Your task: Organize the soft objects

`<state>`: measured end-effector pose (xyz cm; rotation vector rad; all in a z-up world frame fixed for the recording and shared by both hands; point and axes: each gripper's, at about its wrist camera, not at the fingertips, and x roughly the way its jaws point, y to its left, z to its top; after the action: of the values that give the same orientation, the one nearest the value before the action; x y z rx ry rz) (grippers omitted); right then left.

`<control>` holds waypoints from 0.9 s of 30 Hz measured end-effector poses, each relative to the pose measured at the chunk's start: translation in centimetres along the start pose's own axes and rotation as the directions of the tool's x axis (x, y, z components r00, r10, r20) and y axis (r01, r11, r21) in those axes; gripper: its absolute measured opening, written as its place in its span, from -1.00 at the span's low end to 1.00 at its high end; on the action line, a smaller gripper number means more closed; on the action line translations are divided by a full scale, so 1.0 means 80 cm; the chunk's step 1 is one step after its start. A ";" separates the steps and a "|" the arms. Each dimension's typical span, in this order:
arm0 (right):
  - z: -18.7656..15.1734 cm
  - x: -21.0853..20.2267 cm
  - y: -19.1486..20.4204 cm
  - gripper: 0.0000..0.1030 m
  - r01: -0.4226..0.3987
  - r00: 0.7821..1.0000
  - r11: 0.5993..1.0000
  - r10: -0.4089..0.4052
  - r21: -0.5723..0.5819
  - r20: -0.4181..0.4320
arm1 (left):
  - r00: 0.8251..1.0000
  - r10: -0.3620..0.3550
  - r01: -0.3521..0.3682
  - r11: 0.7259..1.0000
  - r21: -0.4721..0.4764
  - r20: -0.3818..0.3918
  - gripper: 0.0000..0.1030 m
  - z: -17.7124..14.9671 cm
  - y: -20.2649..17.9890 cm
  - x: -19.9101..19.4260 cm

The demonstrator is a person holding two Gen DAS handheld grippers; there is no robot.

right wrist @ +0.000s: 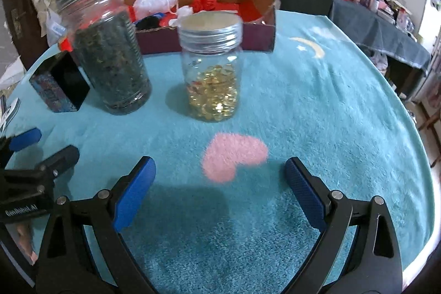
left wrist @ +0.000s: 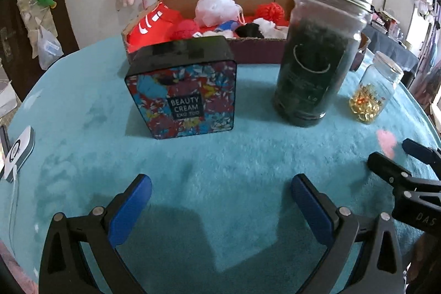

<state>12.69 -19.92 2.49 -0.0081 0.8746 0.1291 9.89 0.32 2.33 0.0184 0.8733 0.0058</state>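
Observation:
A cardboard box (left wrist: 259,53) stands at the back of the teal-covered table (left wrist: 220,150), also in the right wrist view (right wrist: 206,42). It holds soft things: a white mesh pouf (left wrist: 216,8), a red knitted ball (left wrist: 268,11), a red cloth (left wrist: 154,26), and black and white pieces (left wrist: 256,29). My left gripper (left wrist: 220,192) is open and empty over bare cloth in front of the tin. My right gripper (right wrist: 220,178) is open and empty over a pink heart print (right wrist: 234,157).
A floral "Beauty Cream" tin (left wrist: 184,98) stands left of a tall jar of dark leaves (left wrist: 317,57) and a small jar of golden capsules (right wrist: 212,68). A white device (left wrist: 18,150) lies at the left edge. A cluttered dark table (right wrist: 358,15) stands at the right.

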 end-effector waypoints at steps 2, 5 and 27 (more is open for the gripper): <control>-0.001 0.000 0.002 0.87 0.012 1.000 1.000 -0.012 -0.008 0.000 | 1.000 -0.002 0.002 1.000 -0.016 -0.007 1.00 0.001 0.005 0.002; -0.003 0.001 0.006 0.88 0.027 1.000 1.000 -0.027 -0.011 0.004 | 1.000 0.002 -0.002 1.000 -0.022 -0.010 1.00 0.002 0.005 0.004; -0.003 0.000 0.006 0.89 0.023 1.000 1.000 -0.023 -0.006 0.005 | 1.000 0.005 -0.005 1.000 -0.021 -0.010 1.00 0.003 0.004 0.005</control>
<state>12.44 -19.48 2.33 -0.0231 0.8690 0.1101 10.37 0.67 2.18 0.0003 0.8827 0.0198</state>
